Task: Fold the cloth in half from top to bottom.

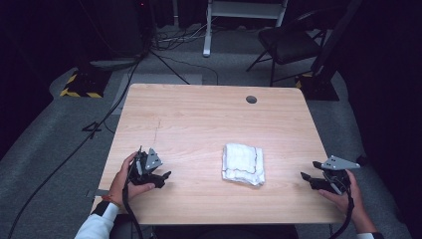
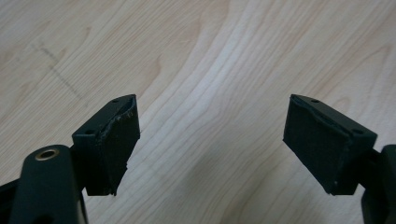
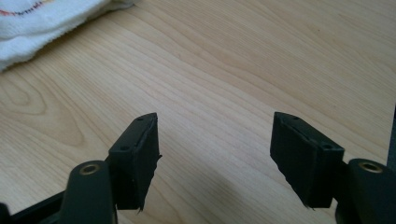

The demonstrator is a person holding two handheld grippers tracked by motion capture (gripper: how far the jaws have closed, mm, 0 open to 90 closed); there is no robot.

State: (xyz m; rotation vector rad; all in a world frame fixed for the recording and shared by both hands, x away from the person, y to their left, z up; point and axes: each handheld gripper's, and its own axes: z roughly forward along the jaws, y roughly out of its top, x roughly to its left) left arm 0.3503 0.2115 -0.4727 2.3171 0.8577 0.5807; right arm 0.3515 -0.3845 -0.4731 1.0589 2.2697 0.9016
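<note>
We see the folded white towel lying on the wooden table, between both grippers and well apart from each. The left gripper stands to its left with jaws wide and empty. The right gripper is at the table's right edge, also wide and empty.

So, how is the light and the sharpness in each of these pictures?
High view: the table is brightly lit, the room around it dark, the folded towel slightly soft. Left gripper view: pale glare streaks across the wood, left claw sharp. Right gripper view: right claw sharp, towel corner blurred.
</note>
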